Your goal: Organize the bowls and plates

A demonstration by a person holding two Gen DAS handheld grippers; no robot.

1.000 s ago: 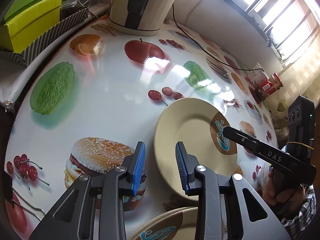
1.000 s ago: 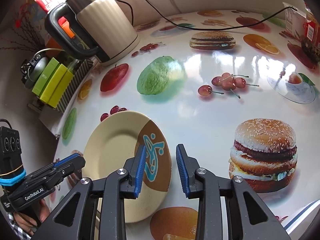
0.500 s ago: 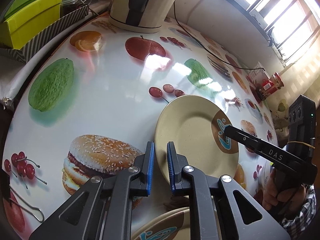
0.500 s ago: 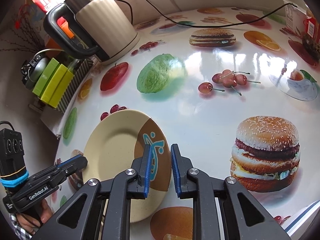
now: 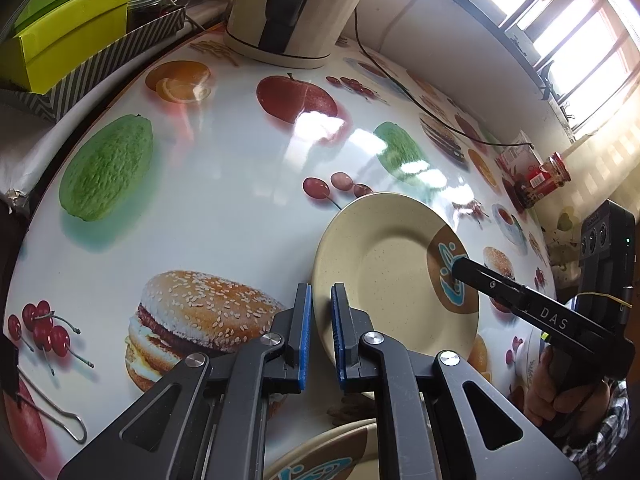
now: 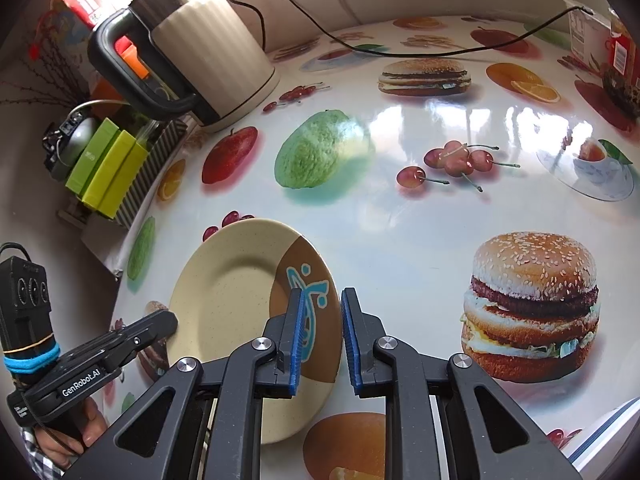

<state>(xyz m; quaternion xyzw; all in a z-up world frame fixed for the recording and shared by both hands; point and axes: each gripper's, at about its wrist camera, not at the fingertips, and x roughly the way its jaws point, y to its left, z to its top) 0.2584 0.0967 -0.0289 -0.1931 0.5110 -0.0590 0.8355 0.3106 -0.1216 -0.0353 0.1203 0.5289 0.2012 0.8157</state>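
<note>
A beige plate [image 5: 380,264] with a brown patch and a blue drawing lies on the printed tablecloth between both grippers. My left gripper [image 5: 320,292] is shut on its plain near rim, which shows between the blue pads. My right gripper [image 6: 322,296] is shut on the opposite, brown-patched rim of the plate [image 6: 232,288]. Each gripper shows in the other's view: the right gripper [image 5: 460,266] on the blue drawing, the left gripper [image 6: 168,320] at the plain edge. A second plate [image 5: 320,460] with the same pattern peeks out under the left gripper.
A cream kettle [image 6: 200,48] with a black handle stands at the table's back, its cord [image 6: 400,52] trailing across. Green boxes [image 5: 68,28] sit in a striped holder off the edge. A red jar [image 5: 548,176] stands at the far right, and a wire clip [image 5: 52,416] lies near the left edge.
Both grippers' jaws have narrowed from open to shut on opposite rims of the beige plate. The hands have stayed where they were.
</note>
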